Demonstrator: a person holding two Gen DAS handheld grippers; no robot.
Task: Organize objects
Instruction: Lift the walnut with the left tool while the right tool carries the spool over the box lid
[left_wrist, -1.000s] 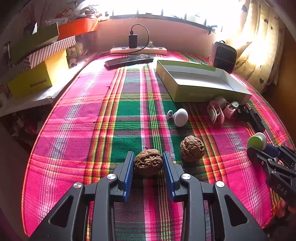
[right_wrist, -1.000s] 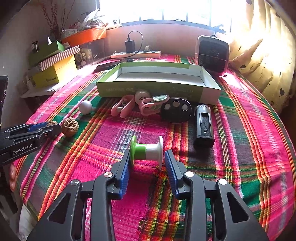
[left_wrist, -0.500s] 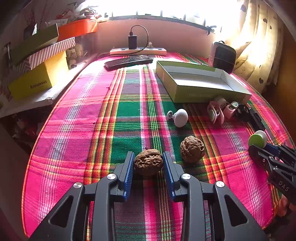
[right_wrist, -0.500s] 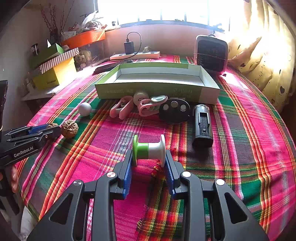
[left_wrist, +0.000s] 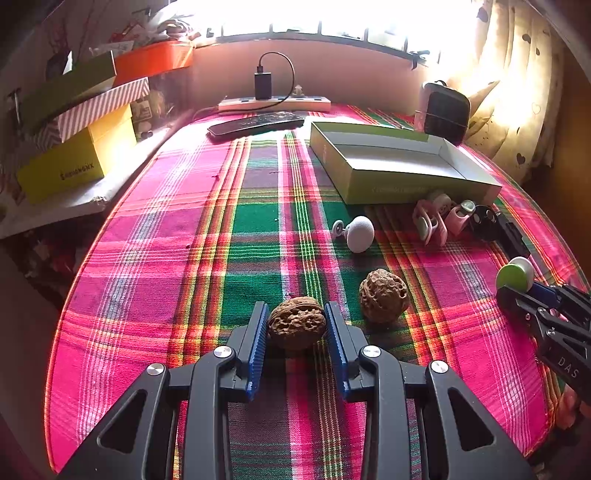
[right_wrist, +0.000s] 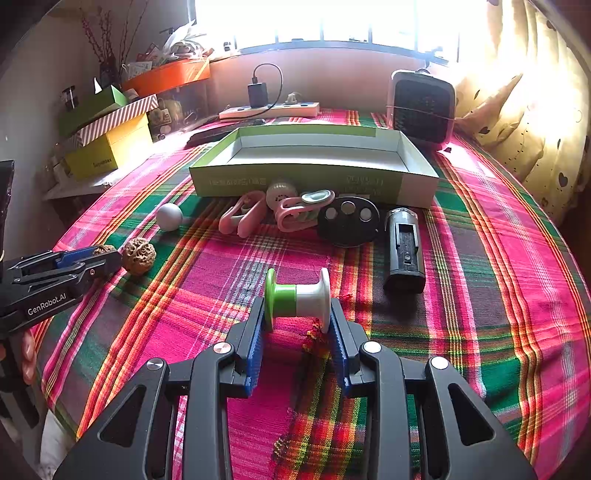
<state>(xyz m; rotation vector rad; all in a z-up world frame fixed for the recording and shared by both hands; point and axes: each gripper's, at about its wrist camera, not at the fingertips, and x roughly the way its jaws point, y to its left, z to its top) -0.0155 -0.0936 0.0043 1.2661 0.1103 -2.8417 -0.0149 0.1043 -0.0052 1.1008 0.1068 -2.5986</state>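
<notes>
Plaid cloth, open box waiting. Left gripper now pinched onto walnut; right gripper closed onto spool. Lifts judged next.

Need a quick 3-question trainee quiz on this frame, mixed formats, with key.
1. True or false: the green cardboard tray already holds the second walnut.
2. Multiple choice: what sits between the fingers of the right gripper? A) black key fob B) green-and-white spool C) white ball knob
3. Fill in: the left gripper is closed on a ____.

Key:
1. False: the tray looks empty; that walnut lies on the plaid tablecloth, just right of the left gripper.
2. B: the green-and-white spool, clamped by its two end flanges. The key fob and ball knob lie on the cloth.
3. walnut
</notes>
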